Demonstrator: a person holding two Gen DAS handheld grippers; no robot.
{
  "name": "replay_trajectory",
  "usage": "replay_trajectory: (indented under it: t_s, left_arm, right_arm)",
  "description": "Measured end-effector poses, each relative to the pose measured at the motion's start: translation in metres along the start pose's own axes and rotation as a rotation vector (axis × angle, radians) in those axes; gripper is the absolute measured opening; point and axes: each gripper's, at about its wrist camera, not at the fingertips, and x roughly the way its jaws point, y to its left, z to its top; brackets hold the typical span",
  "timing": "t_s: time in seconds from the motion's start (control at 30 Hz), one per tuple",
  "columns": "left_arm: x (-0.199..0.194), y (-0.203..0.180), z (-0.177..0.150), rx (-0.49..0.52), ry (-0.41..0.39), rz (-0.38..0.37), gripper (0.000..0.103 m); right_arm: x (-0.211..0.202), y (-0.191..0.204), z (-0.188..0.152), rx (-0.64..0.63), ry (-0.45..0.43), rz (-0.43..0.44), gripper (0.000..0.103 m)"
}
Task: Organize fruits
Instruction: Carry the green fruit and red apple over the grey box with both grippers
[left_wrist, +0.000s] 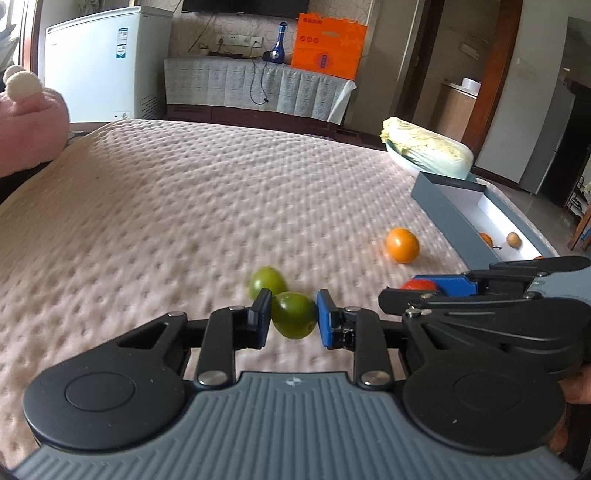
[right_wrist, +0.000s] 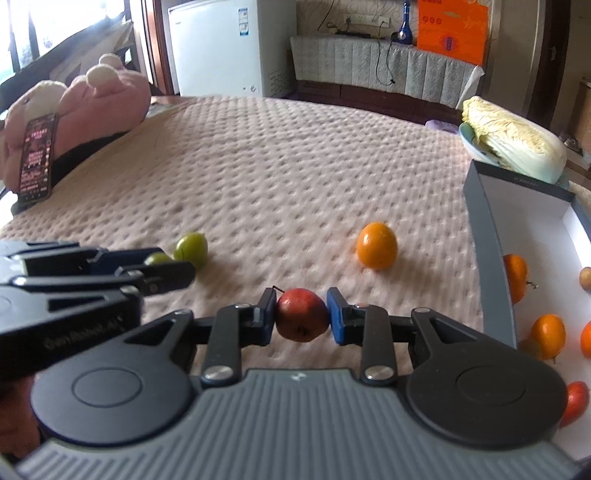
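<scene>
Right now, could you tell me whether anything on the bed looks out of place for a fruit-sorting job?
Yes: a napa cabbage, a vegetable, lies in a dish beside the grey box holding the sorted fruit. A phone also leans against the pink plush toy at the far left.

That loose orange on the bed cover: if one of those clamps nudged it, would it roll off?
The orange looks round and smooth, so it would probably roll easily. The dimpled bed cover may slow it. It looks firm enough to grip, though its glossy skin might slip.
</scene>
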Motion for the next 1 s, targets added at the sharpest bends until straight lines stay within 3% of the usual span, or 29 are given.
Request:
replay_trajectory:
  t_s: [0.33,1.0]
  left_arm:
    - [0.009,-0.027,0.007,0.024,0.005,-0.001,0.031]
    - [0.025,-0.084,0.015,0.065,0.009,-0.052,0.031]
  right_arm:
    - [-0.029,-0.020,0.005,0.037,-0.120,-0.016,0.033]
    - [-0.076,-0.073,-0.009,0.110,-0.213,-0.069,0.033]
